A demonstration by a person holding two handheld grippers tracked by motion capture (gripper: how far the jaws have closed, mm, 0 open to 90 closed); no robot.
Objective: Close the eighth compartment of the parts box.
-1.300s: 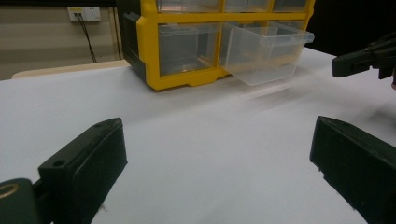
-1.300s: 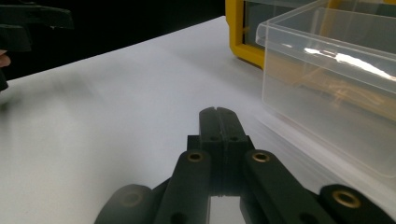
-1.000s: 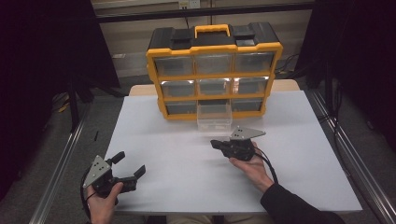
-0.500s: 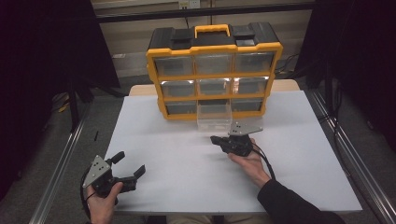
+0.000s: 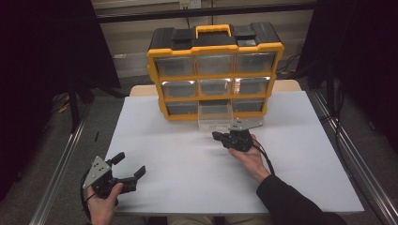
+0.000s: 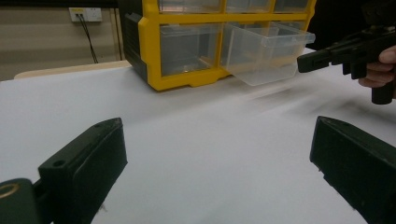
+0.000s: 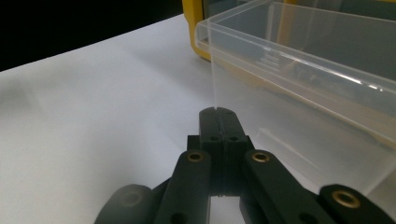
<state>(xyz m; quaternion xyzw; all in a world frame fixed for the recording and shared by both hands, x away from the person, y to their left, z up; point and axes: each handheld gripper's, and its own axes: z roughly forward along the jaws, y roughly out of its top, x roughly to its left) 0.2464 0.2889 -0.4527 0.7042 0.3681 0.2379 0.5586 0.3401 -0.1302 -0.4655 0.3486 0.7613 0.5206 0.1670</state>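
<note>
A yellow and black drawer cabinet (image 5: 215,70) stands at the back of the white table (image 5: 178,154). Its bottom middle clear drawer (image 5: 215,114) is pulled partway out, and it looks empty. My right gripper (image 5: 217,136) lies just in front of that drawer, pointing left, with its jaws shut on nothing. In the right gripper view the closed tips (image 7: 218,114) sit close beside the drawer's front corner (image 7: 212,70). My left gripper (image 5: 129,166) rests at the table's near left, open wide. Its black fingers (image 6: 88,158) frame bare table, and the drawer (image 6: 266,51) is far ahead.
The cabinet's other clear drawers (image 5: 178,88) are pushed in. The right hand and its gripper (image 6: 348,51) show at the upper right of the left gripper view. Metal rails (image 5: 61,168) run along both sides of the table, with dark floor beyond.
My right gripper has moved a little forward, closer to the pulled-out drawer. The left gripper has stayed in place and open.
</note>
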